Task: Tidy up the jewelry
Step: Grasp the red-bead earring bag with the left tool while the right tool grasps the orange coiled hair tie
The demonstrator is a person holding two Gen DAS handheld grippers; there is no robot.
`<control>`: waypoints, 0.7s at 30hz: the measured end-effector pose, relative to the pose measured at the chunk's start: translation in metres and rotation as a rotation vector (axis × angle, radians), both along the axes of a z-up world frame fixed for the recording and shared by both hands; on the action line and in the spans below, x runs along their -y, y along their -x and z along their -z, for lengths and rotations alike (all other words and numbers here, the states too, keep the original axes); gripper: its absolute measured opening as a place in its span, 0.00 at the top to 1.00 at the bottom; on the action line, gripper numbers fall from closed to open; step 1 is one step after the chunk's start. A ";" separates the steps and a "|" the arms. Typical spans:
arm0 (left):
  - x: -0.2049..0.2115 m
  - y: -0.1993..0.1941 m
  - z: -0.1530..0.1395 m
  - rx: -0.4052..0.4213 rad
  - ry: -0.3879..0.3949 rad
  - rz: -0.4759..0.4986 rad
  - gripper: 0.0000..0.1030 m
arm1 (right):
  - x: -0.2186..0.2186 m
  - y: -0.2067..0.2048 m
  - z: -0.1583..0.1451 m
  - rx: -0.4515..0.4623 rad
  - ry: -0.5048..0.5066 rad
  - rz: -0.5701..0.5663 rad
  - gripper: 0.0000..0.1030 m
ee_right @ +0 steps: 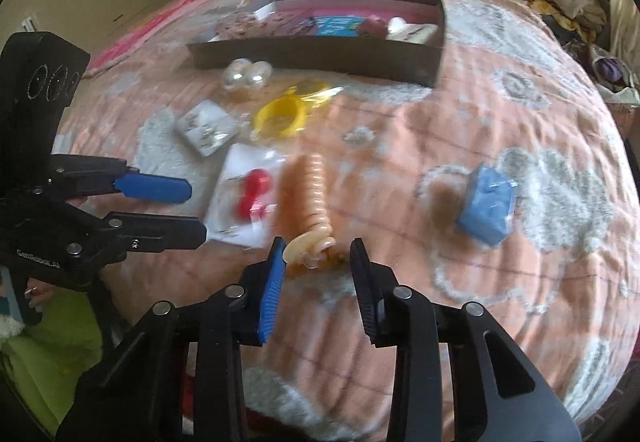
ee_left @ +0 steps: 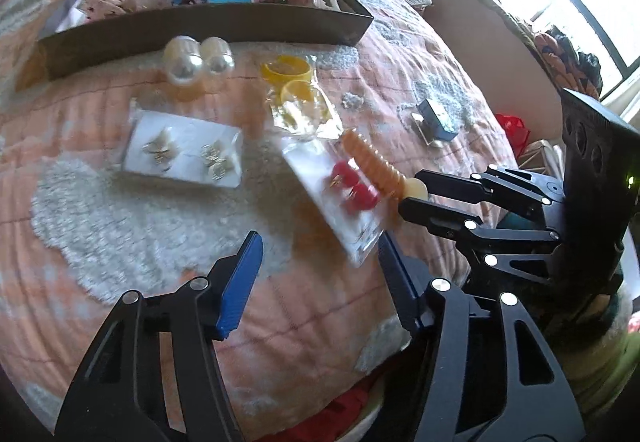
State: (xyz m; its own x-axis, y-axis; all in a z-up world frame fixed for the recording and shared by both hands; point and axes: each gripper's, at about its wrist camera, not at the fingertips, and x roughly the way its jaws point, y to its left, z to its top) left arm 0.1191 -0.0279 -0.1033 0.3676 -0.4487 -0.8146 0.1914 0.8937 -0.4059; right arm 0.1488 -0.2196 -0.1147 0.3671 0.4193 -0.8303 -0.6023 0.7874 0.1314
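Note:
An orange spiral hair piece [ee_left: 372, 158] with a cream knob lies on the peach bedspread. My right gripper [ee_left: 412, 196] is shut on that knob [ee_right: 306, 246], which sits between its pads. Just to its left lies a clear packet of red earrings [ee_left: 352, 194], also visible in the right wrist view [ee_right: 248, 194]. My left gripper [ee_left: 316, 274] stands open low over the bed, and the packet's near corner lies beside its right finger without being pressed. In the right wrist view the left gripper [ee_right: 196, 210] points at the packet's left edge.
A long dark box [ee_left: 208, 22] with soft items stands at the back. In front of it lie two big pearl balls [ee_left: 200, 62], yellow pieces in a clear bag [ee_left: 286, 68] and a white card of gold flower earrings [ee_left: 184, 154]. A small blue box [ee_right: 486, 202] sits to the right.

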 end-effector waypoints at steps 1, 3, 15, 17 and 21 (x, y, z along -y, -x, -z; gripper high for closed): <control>0.001 -0.003 0.002 -0.008 0.015 0.001 0.50 | 0.001 -0.002 0.000 0.000 -0.001 0.001 0.69; 0.006 -0.009 0.006 -0.017 0.030 0.005 0.51 | 0.002 -0.005 0.001 0.012 0.007 -0.003 0.69; 0.010 -0.023 0.010 -0.015 0.030 -0.004 0.57 | -0.015 -0.023 0.011 0.074 0.065 -0.111 0.75; 0.011 -0.025 0.010 -0.018 0.044 -0.002 0.70 | -0.011 -0.022 0.009 0.063 0.058 -0.086 0.76; 0.019 -0.026 0.008 -0.010 0.038 0.016 0.78 | 0.011 -0.018 -0.002 0.064 -0.017 -0.019 0.76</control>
State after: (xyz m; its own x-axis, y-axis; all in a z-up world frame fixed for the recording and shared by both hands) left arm 0.1449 -0.0469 -0.1118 0.3515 -0.4853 -0.8006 0.2015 0.8744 -0.4415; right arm 0.1672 -0.2303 -0.1127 0.4114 0.4406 -0.7979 -0.6246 0.7738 0.1053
